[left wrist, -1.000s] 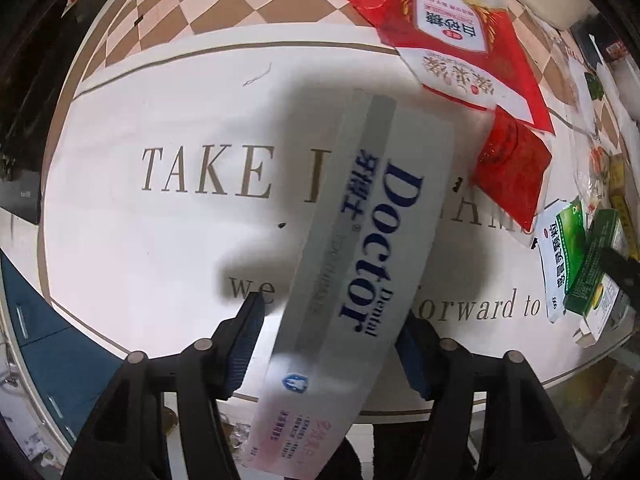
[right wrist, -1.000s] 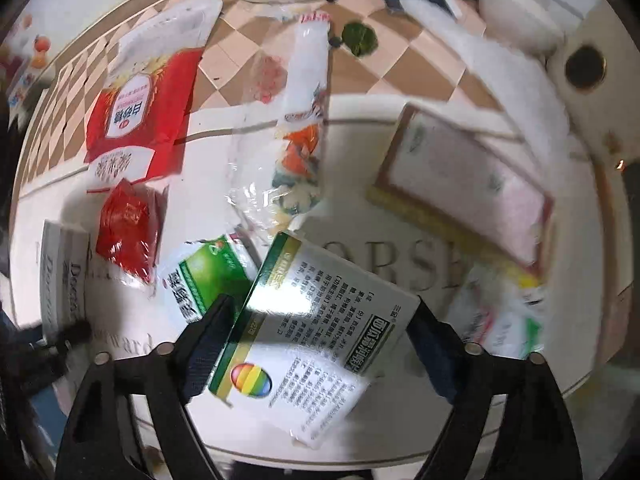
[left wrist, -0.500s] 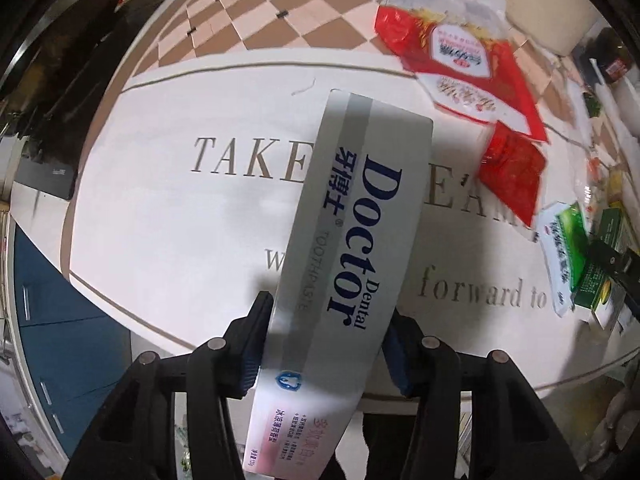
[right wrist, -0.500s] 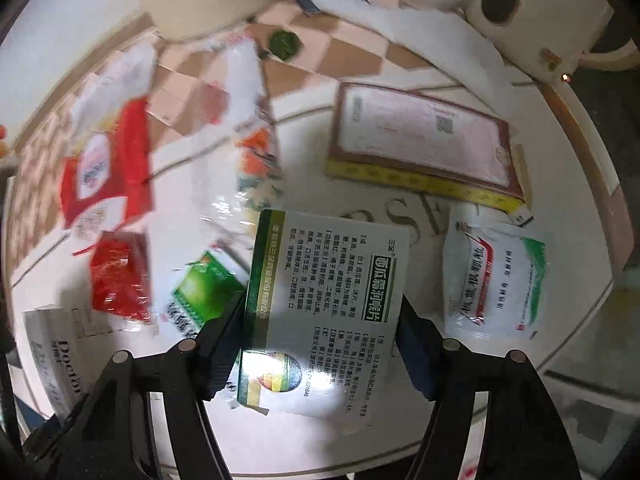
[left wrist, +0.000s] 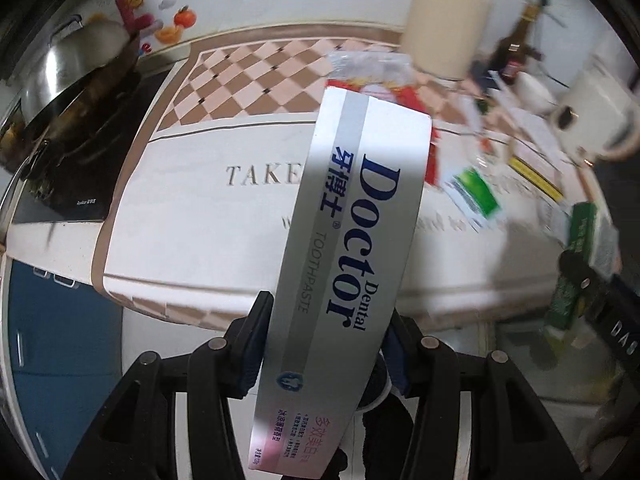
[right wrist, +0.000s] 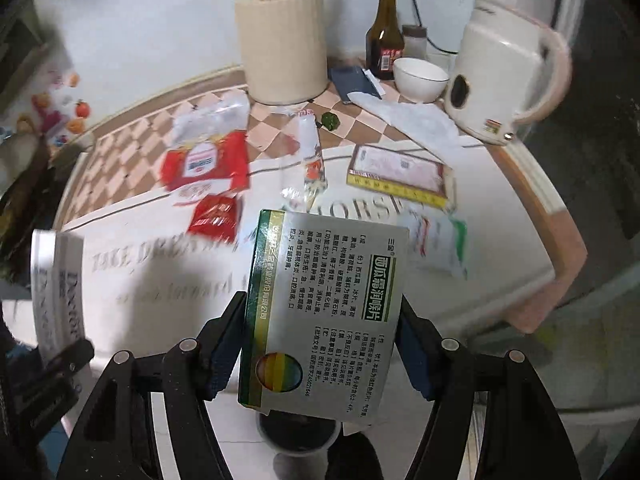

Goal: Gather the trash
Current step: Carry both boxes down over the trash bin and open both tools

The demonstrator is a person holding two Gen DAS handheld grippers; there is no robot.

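Note:
A long white "Doctor" toothpaste box (left wrist: 352,248) is lifted above the mat, and my left gripper (left wrist: 326,340) is shut on its lower part. My right gripper (right wrist: 320,344) is shut on a green-and-white medicine box (right wrist: 324,312), also held off the counter. Each view catches the other's box: the toothpaste box (right wrist: 56,288) at far left, the medicine box (left wrist: 576,264) at far right. On the mat (right wrist: 168,264) lie a red sugar bag (right wrist: 204,160), a small red packet (right wrist: 216,216), a clear wrapper (right wrist: 312,156), a green-striped sachet (right wrist: 440,240) and a flat yellow-edged box (right wrist: 400,176).
At the back stand a cream utensil holder (right wrist: 284,48), a dark bottle (right wrist: 384,36), a white bowl (right wrist: 420,78) and a white kettle (right wrist: 504,76). A steel wok (left wrist: 72,80) sits on the stove at left. A dark round bin mouth (right wrist: 300,436) shows below the counter's front edge.
Both pairs of jaws closed onto their boxes. Both boxes then rose off the mat and came back toward the counter's front edge, so more of the back wall shows.

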